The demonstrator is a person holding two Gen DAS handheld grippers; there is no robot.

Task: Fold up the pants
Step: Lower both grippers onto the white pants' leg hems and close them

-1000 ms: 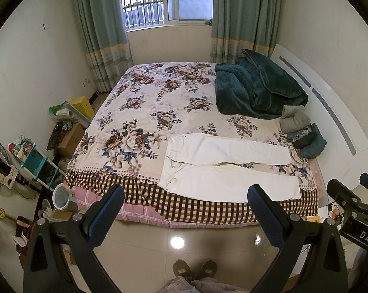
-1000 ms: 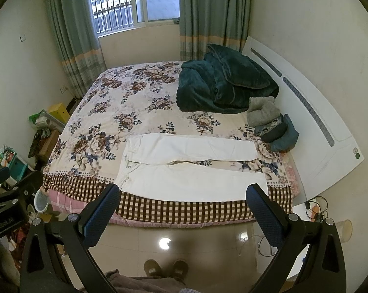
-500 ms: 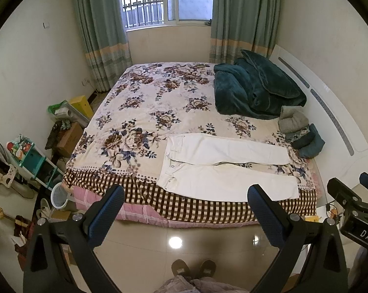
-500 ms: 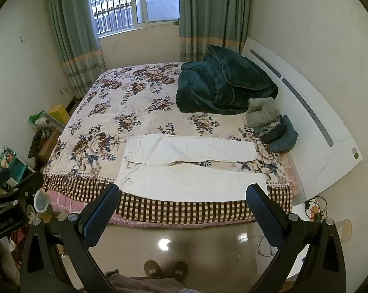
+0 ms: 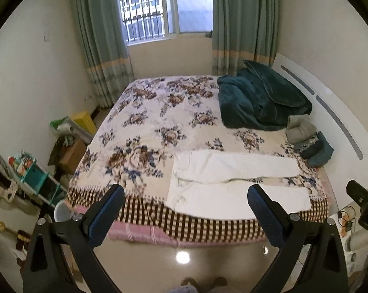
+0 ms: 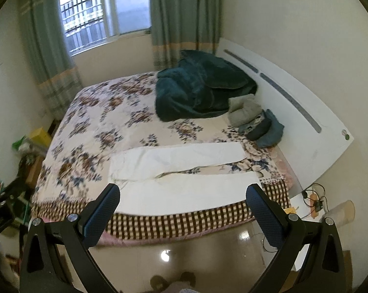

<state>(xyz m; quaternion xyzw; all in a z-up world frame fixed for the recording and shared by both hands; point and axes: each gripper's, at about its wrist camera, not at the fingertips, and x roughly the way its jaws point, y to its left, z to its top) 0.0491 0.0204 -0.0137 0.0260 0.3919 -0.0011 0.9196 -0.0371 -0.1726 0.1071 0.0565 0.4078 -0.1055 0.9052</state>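
White pants (image 5: pixel 235 183) (image 6: pixel 184 173) lie flat near the front edge of a floral-covered bed (image 5: pixel 159 122) (image 6: pixel 105 127), waist to the left, both legs spread to the right with a narrow gap between them. My left gripper (image 5: pixel 185 195) is open, held above the floor in front of the bed, short of the pants. My right gripper (image 6: pixel 182 194) is open too, also in front of the bed edge, with nothing between its fingers. Part of the right gripper's body (image 5: pixel 364 205) shows at the right edge of the left wrist view.
A dark green blanket (image 5: pixel 259 102) (image 6: pixel 201 90) and folded clothes (image 5: pixel 308 141) (image 6: pixel 254 122) sit at the bed's right, by the white headboard (image 6: pixel 294 112). Boxes and a small shelf (image 5: pixel 37 175) crowd the left floor. Cables (image 6: pixel 313 200) lie at the right. A person's feet (image 5: pixel 203 282) stand on shiny floor.
Both grippers have moved closer to the bed and tilted; the pants now appear larger and nearer the fingertips. The right view has rolled slightly. Pants unchanged.
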